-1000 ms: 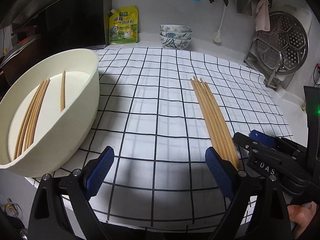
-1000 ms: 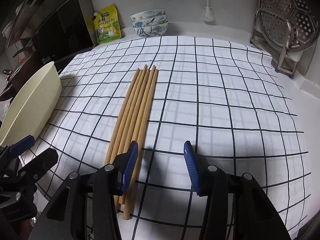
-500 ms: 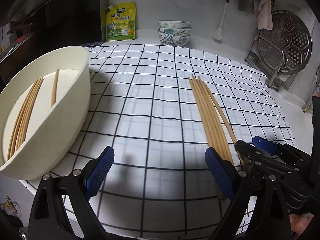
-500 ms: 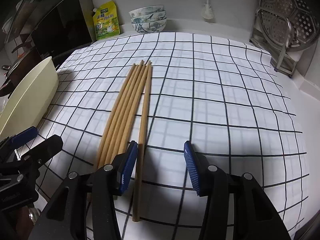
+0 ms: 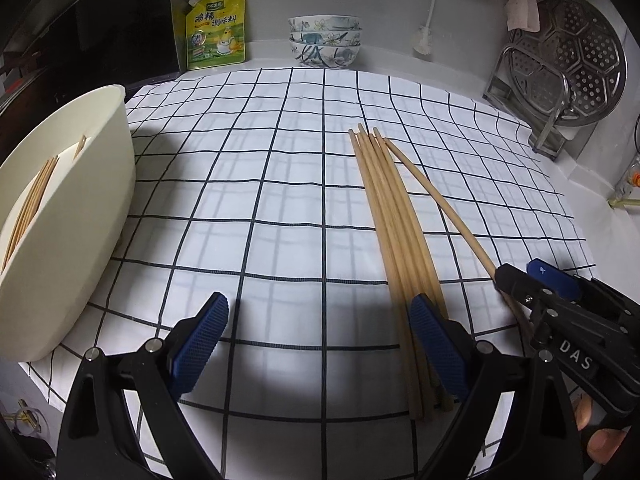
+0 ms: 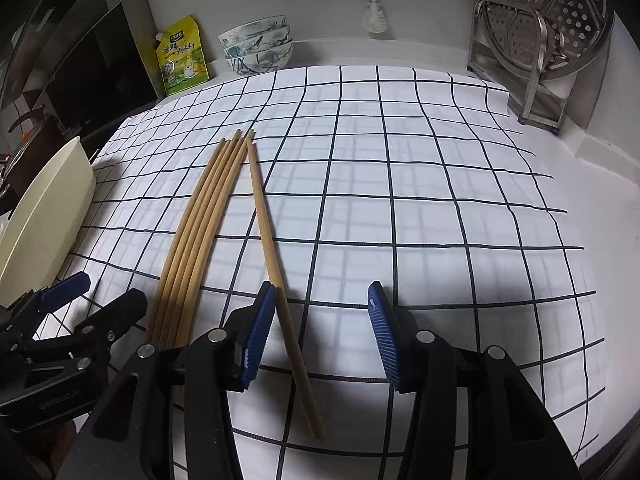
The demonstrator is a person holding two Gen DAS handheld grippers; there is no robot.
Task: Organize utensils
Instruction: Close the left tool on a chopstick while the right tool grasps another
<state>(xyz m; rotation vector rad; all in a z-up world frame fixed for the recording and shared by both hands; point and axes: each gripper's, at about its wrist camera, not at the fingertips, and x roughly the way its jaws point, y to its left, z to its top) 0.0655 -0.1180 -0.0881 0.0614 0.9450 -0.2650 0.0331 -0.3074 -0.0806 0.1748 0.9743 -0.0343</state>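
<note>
Chopsticks (image 6: 196,236) are laid in a tight bundle on the checked cloth (image 6: 420,208), running from the 6 o'clock edge of the right wrist view up toward 12 o'clock. One single chopstick (image 6: 276,276) is angled away from the bundle, its near end splayed toward 5 o'clock, so that it can be taken alone; it is judged to have been parted for that reason. The right gripper (image 6: 322,336) is held with its jaws wide apart, and the single chopstick passes between them, close against the left pad, not yet pinched. The left gripper (image 5: 320,340) is also spread wide and holds nothing; it is kept low over the cloth between the bundle and the cream tub (image 5: 96,216) at 9 o'clock, probably in waiting. More chopsticks (image 5: 32,204) are already lying inside the tub, which suggests the sorting is partly done.

The cloth is white with a dark grid and is spread over a pale counter. At 12 o'clock stacked patterned bowls (image 5: 325,40) and a yellow seasoning pouch (image 5: 214,30) are set against the wall; at 2 o'clock a perforated steamer tray (image 5: 580,60) is propped in a metal rack.
</note>
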